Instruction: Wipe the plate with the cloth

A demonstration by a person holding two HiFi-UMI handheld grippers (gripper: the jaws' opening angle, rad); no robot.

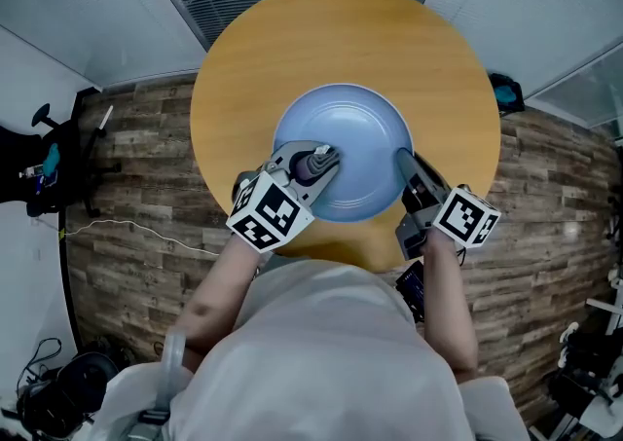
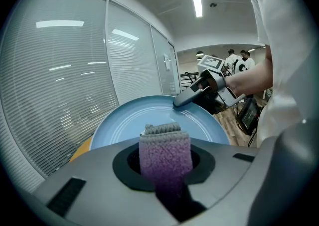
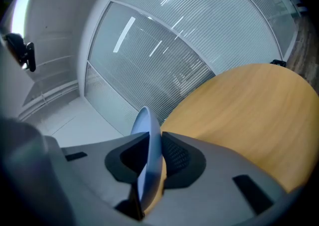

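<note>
My left tongs point(image 1: 313, 168) are closed on the cloth point(image 2: 165, 152), a folded purple-grey pad pinched between the jaws with its top edge poking out toward the plate point(image 1: 355, 137). My right tongs point(image 1: 407, 168) are clamped on the plate's right rim; in the right gripper view the blue edge runs straight through the jaws, one pad on each face.

The plate sits over the near part of the round wooden worktop point(image 1: 341, 30), apparently tipped so its face looks at the cloth. I cannot tell whether its far edge rests on the wood.

I judge the plate stiff, fairly heavy and breakable, with a smooth glazed surface that could slide in a single-rim pinch, especially when I push on it from the other side. So I want that hold deep over the rim and my wiping pressure light. The cloth is soft and light, will squash and drag rather than slip, and is best gripped across its fold as it is.
</note>
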